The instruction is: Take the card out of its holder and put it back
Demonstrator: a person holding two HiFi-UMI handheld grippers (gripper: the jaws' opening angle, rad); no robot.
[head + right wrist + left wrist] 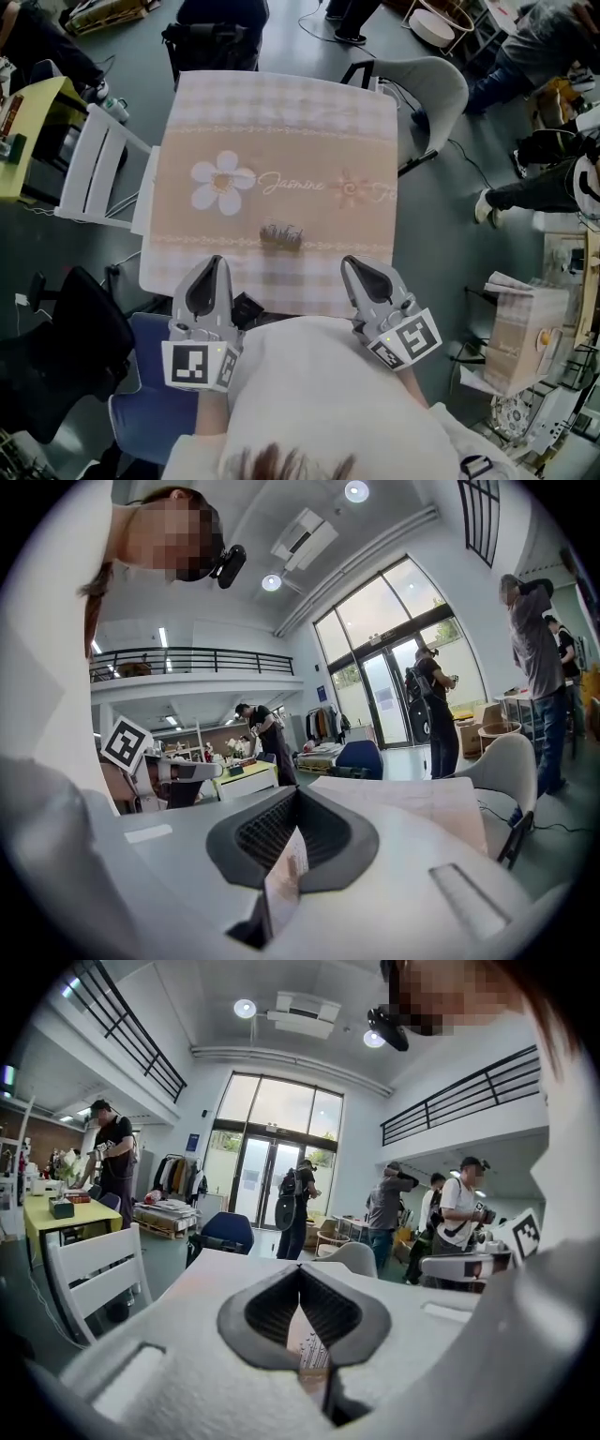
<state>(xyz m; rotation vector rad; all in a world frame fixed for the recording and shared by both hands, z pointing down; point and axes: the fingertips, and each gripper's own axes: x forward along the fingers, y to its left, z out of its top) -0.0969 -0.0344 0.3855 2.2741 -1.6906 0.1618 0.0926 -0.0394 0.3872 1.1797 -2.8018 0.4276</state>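
Grey left gripper [213,264], right gripper [353,265], jaws closed on nothing, dark card holder [281,236] set beyond on pink checked cloth [281,112]

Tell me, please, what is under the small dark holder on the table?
The holder stands on a pale checked tablecloth with a flower print. The cloth covers the table top, so the surface beneath cannot be seen.

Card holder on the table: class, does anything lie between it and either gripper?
Nothing visible does. The card holder sits mid-table on the flowered tablecloth. The left gripper and right gripper, both shut, are at the near edge, with only bare cloth between.
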